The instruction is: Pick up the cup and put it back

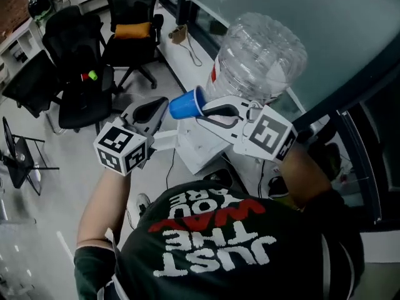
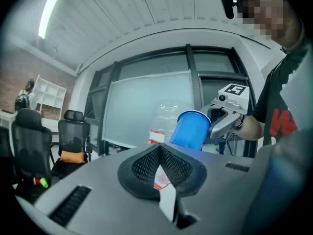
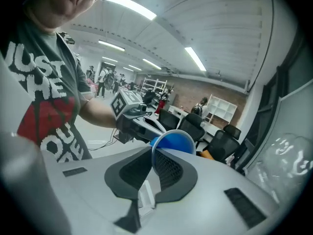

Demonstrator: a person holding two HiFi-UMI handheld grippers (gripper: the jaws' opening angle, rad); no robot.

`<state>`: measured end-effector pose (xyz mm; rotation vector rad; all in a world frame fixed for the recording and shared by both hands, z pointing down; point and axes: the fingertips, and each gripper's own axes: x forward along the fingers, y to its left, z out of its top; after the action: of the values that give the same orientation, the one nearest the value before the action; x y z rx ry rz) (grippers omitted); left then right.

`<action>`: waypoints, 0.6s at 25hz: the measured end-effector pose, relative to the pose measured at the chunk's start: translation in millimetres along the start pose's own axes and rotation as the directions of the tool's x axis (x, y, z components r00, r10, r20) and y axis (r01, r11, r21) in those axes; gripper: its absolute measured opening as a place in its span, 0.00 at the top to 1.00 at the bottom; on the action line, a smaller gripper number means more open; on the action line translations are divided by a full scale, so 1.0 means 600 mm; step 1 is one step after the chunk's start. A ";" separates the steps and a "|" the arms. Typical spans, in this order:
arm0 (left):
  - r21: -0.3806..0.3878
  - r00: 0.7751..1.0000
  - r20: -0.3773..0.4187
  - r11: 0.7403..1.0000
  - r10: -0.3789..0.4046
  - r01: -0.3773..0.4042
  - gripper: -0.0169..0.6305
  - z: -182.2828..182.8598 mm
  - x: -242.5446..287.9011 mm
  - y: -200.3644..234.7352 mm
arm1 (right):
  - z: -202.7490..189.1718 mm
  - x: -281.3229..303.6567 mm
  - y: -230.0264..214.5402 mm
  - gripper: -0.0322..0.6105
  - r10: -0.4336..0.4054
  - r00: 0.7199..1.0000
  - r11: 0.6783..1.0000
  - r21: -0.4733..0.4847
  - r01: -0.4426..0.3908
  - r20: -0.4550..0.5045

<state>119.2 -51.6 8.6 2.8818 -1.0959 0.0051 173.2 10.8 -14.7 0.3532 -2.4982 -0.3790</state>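
My right gripper (image 1: 209, 108) is shut on the rim of a blue plastic cup (image 1: 186, 104), which lies on its side in the air with its base pointing left. In the right gripper view the cup's rim (image 3: 172, 142) is clamped between the mesh pads. My left gripper (image 1: 150, 112) hangs just left of the cup, apart from it, its pads together with nothing between them. From the left gripper view the cup (image 2: 190, 129) and the right gripper (image 2: 220, 119) show just ahead and to the right. Both grippers are over the floor beside a water dispenser.
A large clear water bottle (image 1: 262, 55) stands upside down on a white dispenser (image 1: 194, 145) right behind the cup. Black office chairs (image 1: 131, 30) stand at the upper left, one bearing an orange cushion (image 1: 132, 30). A glass wall (image 1: 300, 17) runs along the right. Cables lie on the floor.
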 end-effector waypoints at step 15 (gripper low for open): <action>-0.232 0.959 -0.172 0.937 0.226 -0.262 0.96 -0.469 -0.144 0.201 | -0.252 0.452 0.128 0.87 0.237 0.948 0.965 0.165 -0.205 -0.211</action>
<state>-20.7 -68.3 293.6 2.4654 -1.3131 0.0761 32.7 -36.8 268.8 0.1570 -2.3101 -0.0652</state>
